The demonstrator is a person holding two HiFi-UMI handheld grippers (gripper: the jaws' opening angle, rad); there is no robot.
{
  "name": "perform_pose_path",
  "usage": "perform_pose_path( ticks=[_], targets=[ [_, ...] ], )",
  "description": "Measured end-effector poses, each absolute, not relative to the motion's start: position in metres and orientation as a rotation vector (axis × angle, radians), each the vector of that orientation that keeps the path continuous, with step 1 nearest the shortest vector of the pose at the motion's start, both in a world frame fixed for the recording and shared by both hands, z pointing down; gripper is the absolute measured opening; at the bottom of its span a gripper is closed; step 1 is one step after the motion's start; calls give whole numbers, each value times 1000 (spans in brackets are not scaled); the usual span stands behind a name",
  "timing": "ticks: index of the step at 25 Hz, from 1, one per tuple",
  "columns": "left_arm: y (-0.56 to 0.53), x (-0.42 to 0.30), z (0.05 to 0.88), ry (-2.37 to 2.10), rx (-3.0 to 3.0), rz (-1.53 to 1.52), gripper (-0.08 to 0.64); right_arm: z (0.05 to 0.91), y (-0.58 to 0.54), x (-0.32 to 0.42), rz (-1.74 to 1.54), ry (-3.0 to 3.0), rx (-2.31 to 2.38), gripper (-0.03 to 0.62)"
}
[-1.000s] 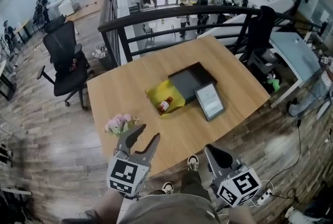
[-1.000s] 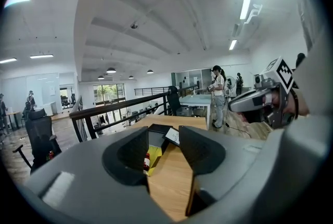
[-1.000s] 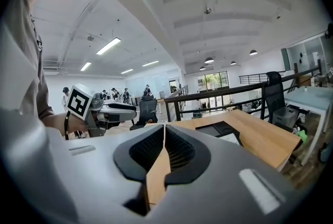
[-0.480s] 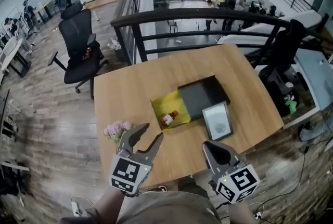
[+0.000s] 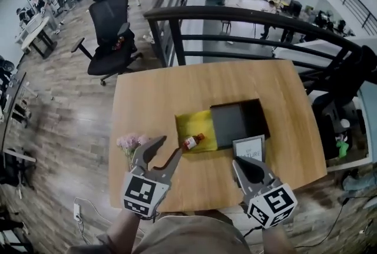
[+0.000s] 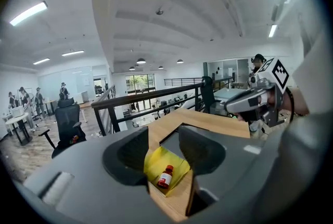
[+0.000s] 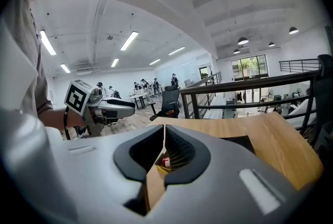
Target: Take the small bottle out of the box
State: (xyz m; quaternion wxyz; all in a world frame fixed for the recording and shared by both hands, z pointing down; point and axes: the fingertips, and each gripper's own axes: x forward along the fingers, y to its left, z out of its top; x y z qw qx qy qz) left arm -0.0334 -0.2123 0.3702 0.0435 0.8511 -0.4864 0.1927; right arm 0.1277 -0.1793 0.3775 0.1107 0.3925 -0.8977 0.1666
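Note:
A small bottle (image 5: 192, 142) with a red cap and white label lies on its side in the yellow open half of the box (image 5: 203, 123); the dark half (image 5: 238, 122) adjoins it on the right. My left gripper (image 5: 169, 148) hovers at the table's near edge, just short of the bottle, open and empty. Looking along its jaws, I see the bottle (image 6: 165, 176) in the gap, well beyond the tips. My right gripper (image 5: 244, 165) is over the near edge to the right, shut with nothing in it; the bottle (image 7: 165, 162) shows past its closed tips.
The wooden table (image 5: 153, 99) also carries a small bunch of pink flowers (image 5: 131, 142) left of my left gripper and a framed card (image 5: 250, 145) propped by the box. A black railing (image 5: 235, 17) runs behind the table; an office chair (image 5: 112, 35) stands at the far left.
The head view has swung, so the table and box sit nearer and more centred. Both grippers stay low at the near edge, with their jaws as before.

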Motion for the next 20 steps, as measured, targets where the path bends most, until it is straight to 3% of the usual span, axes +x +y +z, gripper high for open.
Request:
perform_pose_path(
  ticks=[20],
  targets=[
    [-252,-26,445,-1364,2562,834,184,429,-206,126,579,-2585,1056,18]
  ],
)
